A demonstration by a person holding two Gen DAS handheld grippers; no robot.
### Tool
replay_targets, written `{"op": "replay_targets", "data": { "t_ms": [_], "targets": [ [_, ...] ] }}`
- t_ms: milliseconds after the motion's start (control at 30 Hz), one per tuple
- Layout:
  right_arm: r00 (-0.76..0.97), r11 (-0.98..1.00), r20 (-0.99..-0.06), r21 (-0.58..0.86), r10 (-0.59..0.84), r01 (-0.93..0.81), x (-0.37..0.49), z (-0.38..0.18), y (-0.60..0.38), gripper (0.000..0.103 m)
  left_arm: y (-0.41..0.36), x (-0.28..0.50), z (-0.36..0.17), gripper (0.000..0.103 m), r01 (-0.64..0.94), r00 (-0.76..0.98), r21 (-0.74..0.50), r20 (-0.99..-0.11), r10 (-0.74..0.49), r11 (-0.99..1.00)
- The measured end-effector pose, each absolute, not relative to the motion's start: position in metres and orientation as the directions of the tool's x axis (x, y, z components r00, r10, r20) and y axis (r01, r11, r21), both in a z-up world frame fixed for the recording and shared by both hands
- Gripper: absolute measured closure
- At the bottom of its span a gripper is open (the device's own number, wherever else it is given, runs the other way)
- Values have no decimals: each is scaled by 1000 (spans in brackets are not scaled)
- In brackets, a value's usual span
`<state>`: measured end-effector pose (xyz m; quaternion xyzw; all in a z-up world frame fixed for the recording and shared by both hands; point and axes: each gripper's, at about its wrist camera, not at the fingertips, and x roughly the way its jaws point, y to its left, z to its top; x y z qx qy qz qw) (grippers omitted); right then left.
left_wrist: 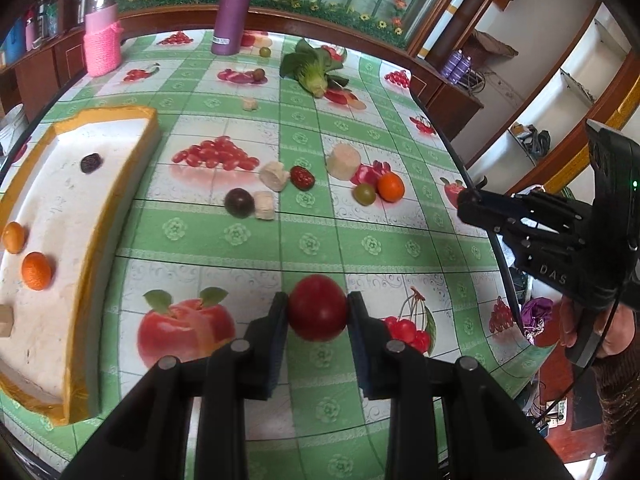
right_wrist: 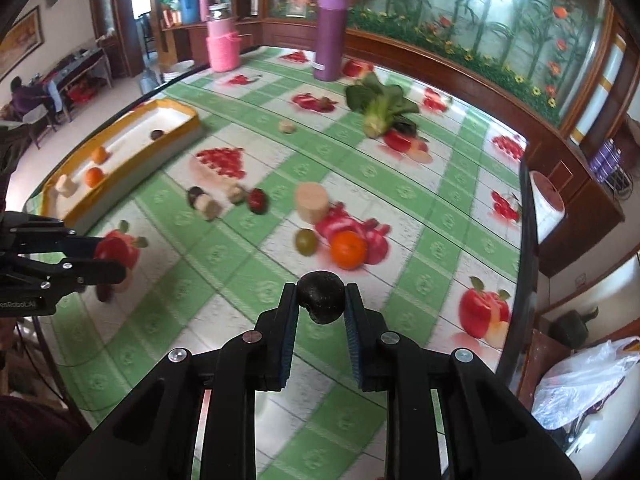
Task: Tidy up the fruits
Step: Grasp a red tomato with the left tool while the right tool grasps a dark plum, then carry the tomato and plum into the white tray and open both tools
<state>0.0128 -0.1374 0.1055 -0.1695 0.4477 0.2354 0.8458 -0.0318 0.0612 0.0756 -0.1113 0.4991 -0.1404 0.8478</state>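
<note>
Both grippers are carrying fruit above the tabletop (left_wrist: 240,236), so the step in hand looks like transport toward the tray (left_wrist: 108,184).

Left gripper (left_wrist: 318,308): fingers are clamping a red round fruit (left_wrist: 318,307) between the pads, held clear of the patterned cloth. Right gripper (right_wrist: 321,300): fingers are clamping a small dark fruit (right_wrist: 321,298), wrinkled on its surface; exact kind is hard to tell.

The tray is sitting at the left edge of the tabletop and is already holding two orange fruits (left_wrist: 37,270), one dark fruit (left_wrist: 91,163) and a pale block partly cut off by the frame edge.

Loose items waiting mid-tabletop: an orange (left_wrist: 391,187) touching or just beside a green fruit (left_wrist: 365,194), a red strawberry-like piece (left_wrist: 301,177), a dark plum (left_wrist: 239,202), plus several pale chunks that do not look like fruit.

Next move, as judged: each gripper is needing to travel over the tray wall, lower, and spread its fingers above a bare patch, the left one being nearer.

Hard to read: the right wrist view is motion-blurred; the printed fruit on the cloth is confusing against the real pieces; the tray's near end is cropped.
</note>
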Motion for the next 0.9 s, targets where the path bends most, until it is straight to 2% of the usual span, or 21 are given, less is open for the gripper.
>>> {"op": "replay_targets", "data": {
  "t_ms": [300,567,733,900],
  "targets": [
    [454,771,-832,-50,320,-635,16,108,-57,81,124,-47,82,71,25,523,-334,-799,-297,942],
    [397,703,-826,-2,399,-711,32,113,25,81,197,-58,80,71,-115,563,-298,-806,-185,947],
    [348,662,-826,40,444,-748,42,109,79,81,238,-62,64,71,-214,555,-279,-823,-119,936],
    [300,629,-843,57,447,-776,50,91,128,81,263,-63,46,71,-267,528,-284,-843,-107,921]
  ]
}}
